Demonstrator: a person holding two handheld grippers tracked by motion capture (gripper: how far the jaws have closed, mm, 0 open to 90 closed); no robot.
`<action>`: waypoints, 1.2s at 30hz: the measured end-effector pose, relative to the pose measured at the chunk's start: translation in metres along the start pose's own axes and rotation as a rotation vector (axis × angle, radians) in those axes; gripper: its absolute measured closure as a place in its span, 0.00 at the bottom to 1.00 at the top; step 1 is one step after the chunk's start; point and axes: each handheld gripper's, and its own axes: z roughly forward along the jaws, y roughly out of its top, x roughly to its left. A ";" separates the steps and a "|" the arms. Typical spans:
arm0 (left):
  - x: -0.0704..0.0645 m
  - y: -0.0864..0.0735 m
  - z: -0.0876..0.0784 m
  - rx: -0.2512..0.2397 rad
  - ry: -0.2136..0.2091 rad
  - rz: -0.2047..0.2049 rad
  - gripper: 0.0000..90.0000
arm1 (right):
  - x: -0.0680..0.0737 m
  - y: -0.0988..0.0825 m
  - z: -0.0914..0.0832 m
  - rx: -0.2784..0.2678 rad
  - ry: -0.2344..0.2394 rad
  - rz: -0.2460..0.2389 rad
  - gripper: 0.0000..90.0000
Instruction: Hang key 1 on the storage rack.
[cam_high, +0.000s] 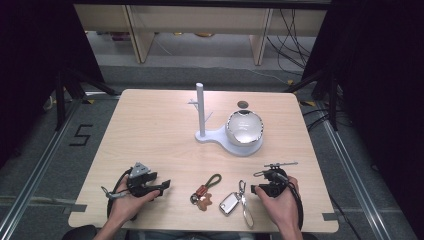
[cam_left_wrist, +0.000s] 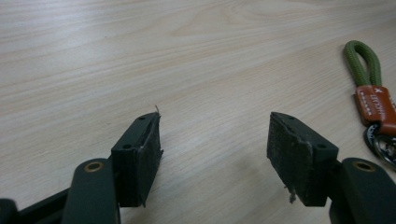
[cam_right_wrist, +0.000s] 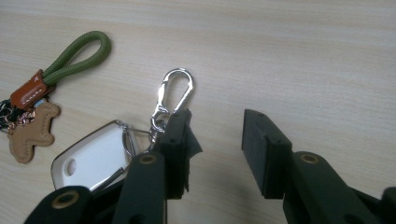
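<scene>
Both tongs, left tongs (cam_left_wrist: 215, 140) and right tongs (cam_right_wrist: 215, 149), agape, empty-jawed.

The table (cam_high: 150, 130) is pale wood with a fine grain. One keyring (cam_right_wrist: 70, 53) has an olive-green cord loop, a tan-orange leather band with light stitching and a beige bear-shaped tag (cam_right_wrist: 31, 133). The key fob (cam_right_wrist: 93, 161) is white, its clip (cam_right_wrist: 175, 91) silver. The stand (cam_high: 201, 112) is white, the bowl (cam_high: 245, 127) shiny silver. Both grippers' jaws are black.
</scene>
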 end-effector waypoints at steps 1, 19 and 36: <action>-0.002 0.001 0.002 -0.016 -0.010 -0.016 0.38 | 0.004 0.000 -0.001 0.022 0.005 0.047 0.69; -0.025 0.021 -0.003 0.071 -0.079 0.074 0.39 | 0.014 0.010 0.000 0.089 -0.011 0.024 0.68; -0.072 0.062 0.024 0.412 -0.234 0.274 0.42 | 0.017 0.016 -0.004 0.133 0.007 0.033 0.67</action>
